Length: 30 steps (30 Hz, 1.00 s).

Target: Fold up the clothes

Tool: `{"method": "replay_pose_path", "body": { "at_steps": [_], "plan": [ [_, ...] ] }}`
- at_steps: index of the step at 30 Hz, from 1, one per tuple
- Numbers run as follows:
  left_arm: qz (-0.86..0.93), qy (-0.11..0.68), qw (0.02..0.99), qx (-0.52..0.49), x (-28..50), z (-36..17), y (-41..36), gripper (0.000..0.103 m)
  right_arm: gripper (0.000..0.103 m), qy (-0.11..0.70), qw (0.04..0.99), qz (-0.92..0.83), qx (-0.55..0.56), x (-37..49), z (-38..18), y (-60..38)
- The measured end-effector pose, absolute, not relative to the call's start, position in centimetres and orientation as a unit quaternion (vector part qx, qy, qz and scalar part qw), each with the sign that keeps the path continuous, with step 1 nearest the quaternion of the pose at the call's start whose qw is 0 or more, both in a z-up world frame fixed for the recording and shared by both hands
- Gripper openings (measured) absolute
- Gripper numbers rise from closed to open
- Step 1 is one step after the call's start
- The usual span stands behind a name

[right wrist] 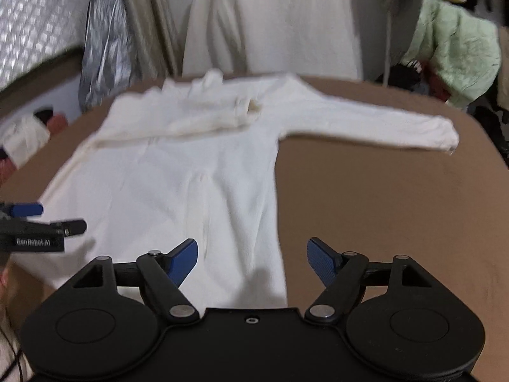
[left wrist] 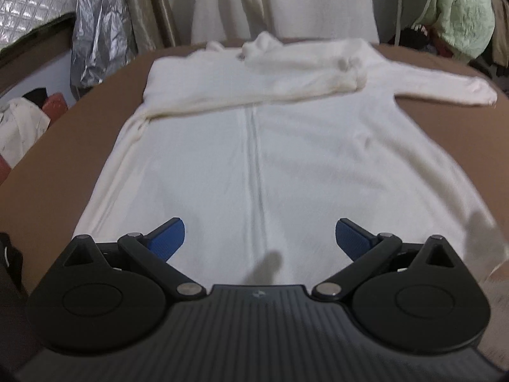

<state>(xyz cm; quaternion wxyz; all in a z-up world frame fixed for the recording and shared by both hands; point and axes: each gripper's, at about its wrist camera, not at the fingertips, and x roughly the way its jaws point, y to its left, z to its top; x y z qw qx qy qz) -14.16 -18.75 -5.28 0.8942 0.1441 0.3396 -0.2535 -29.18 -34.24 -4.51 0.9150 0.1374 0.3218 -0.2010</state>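
A white long-sleeved garment (left wrist: pixel 286 146) lies flat on the brown table (left wrist: pixel 47 165), hem toward me. Its left sleeve (left wrist: pixel 254 86) is folded across the chest, while the right sleeve (left wrist: pixel 445 86) stretches out to the side. My left gripper (left wrist: pixel 260 238) hovers open over the garment's lower middle, nothing between its blue pads. In the right wrist view the same garment (right wrist: pixel 178 184) fills the left half, its outstretched sleeve (right wrist: pixel 381 124) reaching right. My right gripper (right wrist: pixel 252 262) is open above the garment's lower right edge. The left gripper (right wrist: pixel 54 218) shows at the left border.
Behind the table (right wrist: pixel 397 207) hang pale fabric (left wrist: pixel 280 3), a silver cover (left wrist: pixel 95 31) and a green padded jacket (left wrist: pixel 461 22). More clothes (left wrist: pixel 22 124) are piled at the left. Bare brown surface lies to the right of the garment.
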Motion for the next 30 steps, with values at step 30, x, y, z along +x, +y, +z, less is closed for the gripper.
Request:
{"method": "replay_pose_path", "body": {
  "at_steps": [30],
  "plan": [
    [-0.194,0.322,0.903,0.207,4.9,-10.6,-27.0,0.103,0.089,0.174,0.821,-0.346,0.419,-20.0,-15.3,-67.4]
  ]
}}
